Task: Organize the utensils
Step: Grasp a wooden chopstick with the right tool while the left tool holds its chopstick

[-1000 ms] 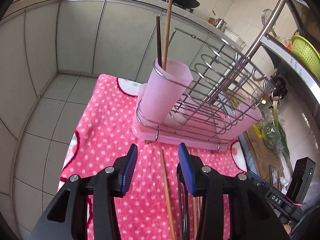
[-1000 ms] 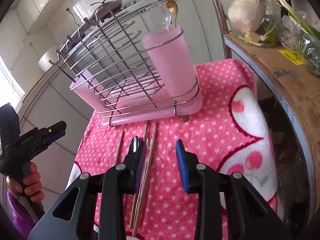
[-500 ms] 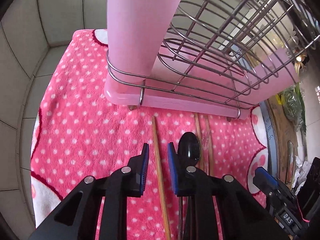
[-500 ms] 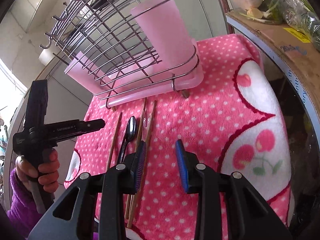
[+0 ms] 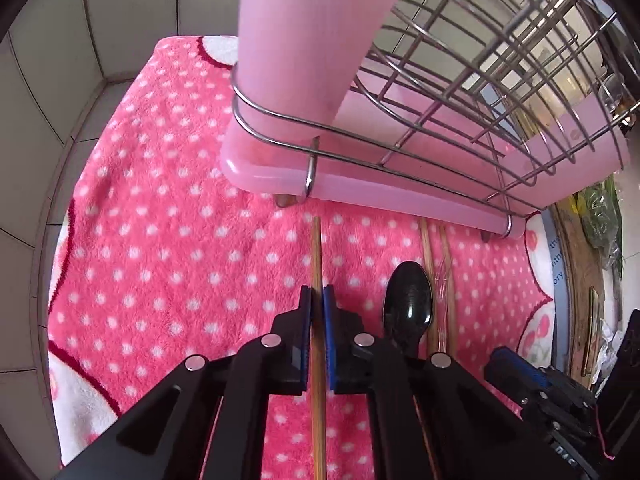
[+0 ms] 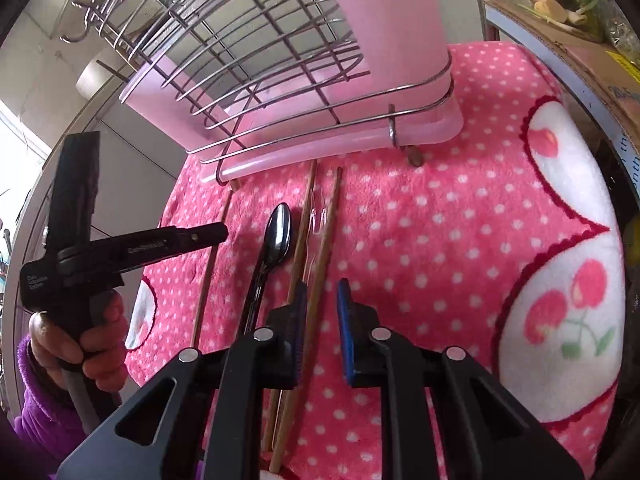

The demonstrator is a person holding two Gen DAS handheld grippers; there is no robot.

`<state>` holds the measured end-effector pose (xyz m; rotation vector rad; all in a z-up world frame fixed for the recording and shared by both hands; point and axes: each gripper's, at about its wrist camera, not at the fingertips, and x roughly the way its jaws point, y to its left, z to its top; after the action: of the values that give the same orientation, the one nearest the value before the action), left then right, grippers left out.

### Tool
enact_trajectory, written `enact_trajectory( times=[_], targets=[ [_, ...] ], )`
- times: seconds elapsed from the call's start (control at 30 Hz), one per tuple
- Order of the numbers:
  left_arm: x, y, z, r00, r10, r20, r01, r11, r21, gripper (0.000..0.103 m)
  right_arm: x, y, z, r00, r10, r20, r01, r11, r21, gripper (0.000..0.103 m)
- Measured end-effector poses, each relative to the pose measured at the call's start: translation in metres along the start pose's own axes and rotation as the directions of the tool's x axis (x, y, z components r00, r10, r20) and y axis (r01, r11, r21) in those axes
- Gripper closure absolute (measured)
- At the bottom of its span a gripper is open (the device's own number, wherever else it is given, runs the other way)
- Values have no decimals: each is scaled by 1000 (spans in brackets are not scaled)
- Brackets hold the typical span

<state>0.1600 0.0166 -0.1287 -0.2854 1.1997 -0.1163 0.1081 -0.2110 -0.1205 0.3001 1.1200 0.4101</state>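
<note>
In the left wrist view my left gripper is shut on a single wooden chopstick that lies on the pink dotted towel. A black spoon and two more chopsticks lie to its right. The pink utensil cup stands in the wire dish rack just beyond. In the right wrist view my right gripper is open, low over a chopstick that runs between its fingers. The spoon and another chopstick lie left of it. The left gripper shows at the left.
The rack's pink drip tray stands on the towel behind the utensils. A cardboard box with vegetables sits at the right. Tiled walls close the left side. A clear plastic utensil lies between the chopsticks.
My left gripper has dropped to the towel and closed from open onto the lone chopstick. My right gripper has moved forward and down over the right chopstick and stayed open.
</note>
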Motion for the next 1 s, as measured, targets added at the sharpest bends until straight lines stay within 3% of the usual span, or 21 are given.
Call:
enact_trajectory(
  times=[0.47,0.67,0.77,1.0],
  targets=[
    [-45,37,-17,995,-82,53,83,996,-21,98,37,22,0,994,-92,-65,93,996,1,88],
    [-55,45,-19,994,-87,71,89,996,-28,98,43,25,1,992,-111,-54,111,994,-7,88],
    [-55,47,-21,994,-85,75,87,996,-30,98,43,27,0,993,-108,-47,107,994,-13,94],
    [-44,38,-27,996,-39,75,39,999,0,97,15,9,-7,993,-119,-20,119,992,47,96]
  ],
)
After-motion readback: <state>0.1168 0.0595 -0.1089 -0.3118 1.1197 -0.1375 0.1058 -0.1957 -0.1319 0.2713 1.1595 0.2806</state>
